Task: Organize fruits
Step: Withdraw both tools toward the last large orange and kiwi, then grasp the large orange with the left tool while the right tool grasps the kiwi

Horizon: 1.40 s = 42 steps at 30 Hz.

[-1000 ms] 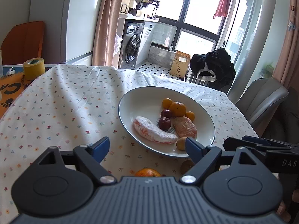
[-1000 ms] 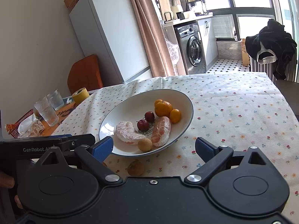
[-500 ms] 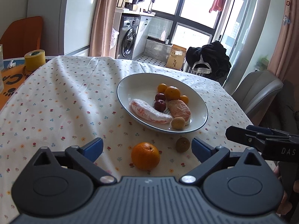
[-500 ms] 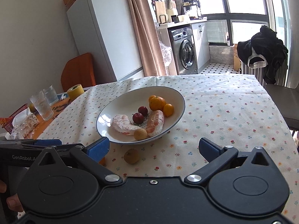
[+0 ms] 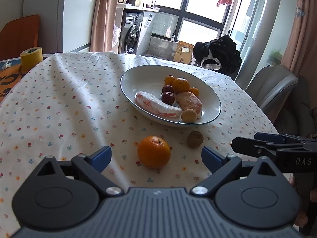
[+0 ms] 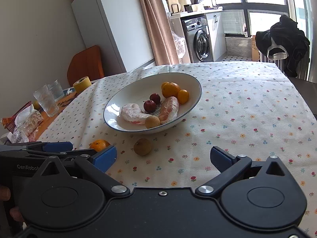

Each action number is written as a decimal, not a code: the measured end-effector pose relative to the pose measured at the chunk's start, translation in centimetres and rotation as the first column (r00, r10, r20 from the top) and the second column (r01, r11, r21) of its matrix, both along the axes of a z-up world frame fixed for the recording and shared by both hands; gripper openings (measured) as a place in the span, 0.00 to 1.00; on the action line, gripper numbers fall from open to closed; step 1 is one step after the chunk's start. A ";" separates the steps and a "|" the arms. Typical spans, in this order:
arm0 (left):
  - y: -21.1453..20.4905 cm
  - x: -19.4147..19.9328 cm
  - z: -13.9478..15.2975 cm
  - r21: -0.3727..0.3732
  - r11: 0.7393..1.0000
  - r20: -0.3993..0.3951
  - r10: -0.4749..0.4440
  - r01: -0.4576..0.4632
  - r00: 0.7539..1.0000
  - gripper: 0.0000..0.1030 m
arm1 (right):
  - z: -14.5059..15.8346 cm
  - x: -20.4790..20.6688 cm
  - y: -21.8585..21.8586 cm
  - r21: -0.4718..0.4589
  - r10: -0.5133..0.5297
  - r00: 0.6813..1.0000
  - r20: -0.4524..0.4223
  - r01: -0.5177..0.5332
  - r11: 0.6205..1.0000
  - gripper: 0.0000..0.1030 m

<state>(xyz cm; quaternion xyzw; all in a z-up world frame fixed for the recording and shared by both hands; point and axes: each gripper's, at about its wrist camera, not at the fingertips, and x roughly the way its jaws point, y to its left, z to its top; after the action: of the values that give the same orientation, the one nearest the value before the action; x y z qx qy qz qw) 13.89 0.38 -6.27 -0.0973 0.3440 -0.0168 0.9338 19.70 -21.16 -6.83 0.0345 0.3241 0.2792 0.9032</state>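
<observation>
Left wrist view: the left gripper is seen with jaws spread wide and empty. A round, dimpled orange lies on the cloth near the white bowl, on the camera side of it. A small brown, rough-skinned fruit lies just beside the orange, closer to the bowl's rim. A grey chair and the right gripper's black body are recorded only here, right of the bowl.

Right wrist view: the right gripper is likewise held wide, gripping nothing. Two ribbed glasses and crinkled plastic packets are shown left of the bowl; these are not seen in the other view. The orange is partly hidden behind the left gripper's blue pad.

The shallow, blue-rimmed glossy bowl holds two wrapped pink segments, two dark red fruits, several oranges and one tan round fruit. The table is covered by a wrinkled floral tablecloth. Beyond the bowl stand a washing machine, beige curtains and large windows.
</observation>
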 end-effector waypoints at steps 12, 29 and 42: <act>0.2 1.2 -1.6 -0.032 0.999 -0.031 0.011 -0.012 0.999 0.61 | -1.2 1.1 1.3 0.000 0.043 0.998 -0.042 -0.043 0.999 0.75; 2.0 0.6 -1.2 -0.029 0.999 -0.022 0.035 -0.036 0.999 0.39 | -2.0 2.7 4.6 -0.009 0.098 0.993 -0.061 -0.099 0.995 0.67; 2.9 -0.4 0.1 -0.027 0.998 0.005 0.061 -0.061 0.998 0.39 | -2.0 1.8 6.4 -0.056 0.177 0.980 -0.085 -0.182 0.982 0.22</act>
<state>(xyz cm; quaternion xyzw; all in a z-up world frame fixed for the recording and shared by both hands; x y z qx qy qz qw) 13.45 3.31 -6.22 -0.1201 0.3377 0.0069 0.9335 21.50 -14.80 -8.83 -0.0122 0.3706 0.3476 0.8612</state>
